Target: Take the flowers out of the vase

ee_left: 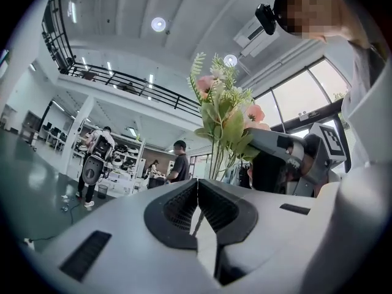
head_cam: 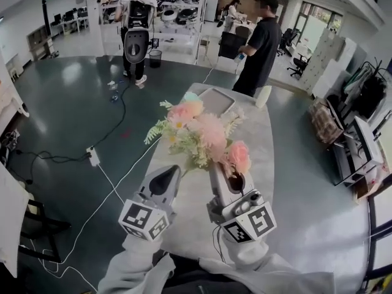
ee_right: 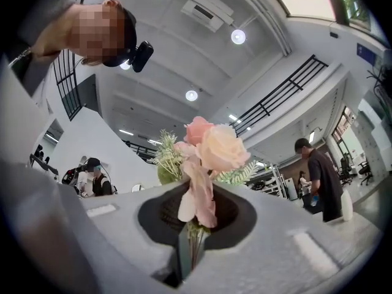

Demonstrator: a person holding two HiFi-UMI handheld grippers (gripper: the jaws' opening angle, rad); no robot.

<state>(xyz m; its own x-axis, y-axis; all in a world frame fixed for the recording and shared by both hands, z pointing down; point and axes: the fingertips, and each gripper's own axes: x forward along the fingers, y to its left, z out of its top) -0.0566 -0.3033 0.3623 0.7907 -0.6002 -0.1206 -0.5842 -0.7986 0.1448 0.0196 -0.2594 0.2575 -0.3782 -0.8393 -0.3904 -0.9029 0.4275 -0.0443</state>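
Observation:
A bunch of pink and peach flowers (head_cam: 205, 133) with green fern leaves hangs above the grey table (head_cam: 260, 146), between my two grippers. My right gripper (head_cam: 218, 167) is shut on the green stems (ee_right: 195, 241); a pink rose (ee_right: 220, 147) stands just above its jaws. My left gripper (head_cam: 173, 172) sits close beside it on the left, jaws closed at the tip, with one thin stem (ee_left: 198, 221) showing in the gap behind the tips. In the left gripper view the flowers (ee_left: 223, 112) rise right above the left gripper (ee_left: 197, 192), next to the right gripper (ee_left: 288, 155). I cannot make out the vase.
On the table's far end lie a grey tray (head_cam: 215, 100) and a white cup (head_cam: 263, 96); something pale teal (head_cam: 190, 95) peeks out behind the flowers. A person in black (head_cam: 260, 41) stands past the table. White cables (head_cam: 92, 158) cross the floor at left.

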